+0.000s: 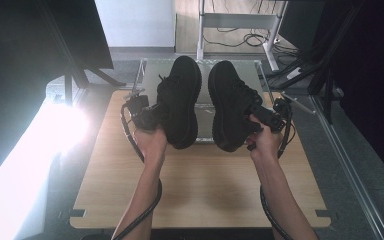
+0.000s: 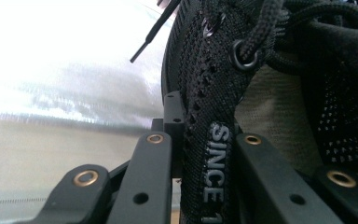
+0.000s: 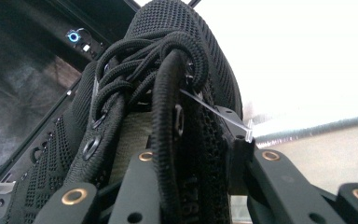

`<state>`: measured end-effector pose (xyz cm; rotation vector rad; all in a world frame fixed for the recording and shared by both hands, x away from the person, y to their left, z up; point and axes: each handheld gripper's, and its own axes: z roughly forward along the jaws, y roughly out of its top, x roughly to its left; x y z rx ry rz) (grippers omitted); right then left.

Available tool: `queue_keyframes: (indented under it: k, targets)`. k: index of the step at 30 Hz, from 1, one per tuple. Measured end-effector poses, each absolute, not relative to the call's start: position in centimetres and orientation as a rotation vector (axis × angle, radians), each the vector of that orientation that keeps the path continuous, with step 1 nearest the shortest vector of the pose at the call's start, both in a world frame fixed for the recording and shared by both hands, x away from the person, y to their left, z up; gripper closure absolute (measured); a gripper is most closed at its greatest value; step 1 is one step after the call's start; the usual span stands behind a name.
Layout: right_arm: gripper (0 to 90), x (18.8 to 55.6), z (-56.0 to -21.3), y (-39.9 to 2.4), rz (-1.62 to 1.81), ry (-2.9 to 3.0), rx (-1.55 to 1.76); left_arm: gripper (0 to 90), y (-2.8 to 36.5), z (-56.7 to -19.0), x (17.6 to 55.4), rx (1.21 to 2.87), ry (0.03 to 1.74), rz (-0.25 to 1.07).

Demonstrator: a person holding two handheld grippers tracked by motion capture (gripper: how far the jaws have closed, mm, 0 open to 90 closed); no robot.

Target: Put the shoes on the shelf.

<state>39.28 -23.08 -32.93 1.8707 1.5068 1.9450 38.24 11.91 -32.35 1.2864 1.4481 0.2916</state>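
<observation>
The wooden table lies below everything. Above its far half hang two black shoes, soles facing each other with a narrow gap between. The left shoe is clamped by the left gripper, whose jaws pinch the knit collar edge printed "SINCE". The right shoe is held likewise by the right gripper, jaws closed tight on its laced collar. A loose lace tip dangles off the left shoe.

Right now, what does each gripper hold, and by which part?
Left gripper: left black knit lace-up shoe, pinched by its collar edge. Right gripper: right black knit lace-up shoe, by its collar edge.
</observation>
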Motion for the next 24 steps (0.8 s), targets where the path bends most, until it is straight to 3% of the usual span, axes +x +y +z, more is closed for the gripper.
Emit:
queue_keyframes:
  k: [24]
  targets:
    - [73.6, 45.9, -30.8, -22.7, 1.841, 1.480, 1.948, 80.5, 10.9, -30.5, 44.7, 1.280, 1.533, 0.298]
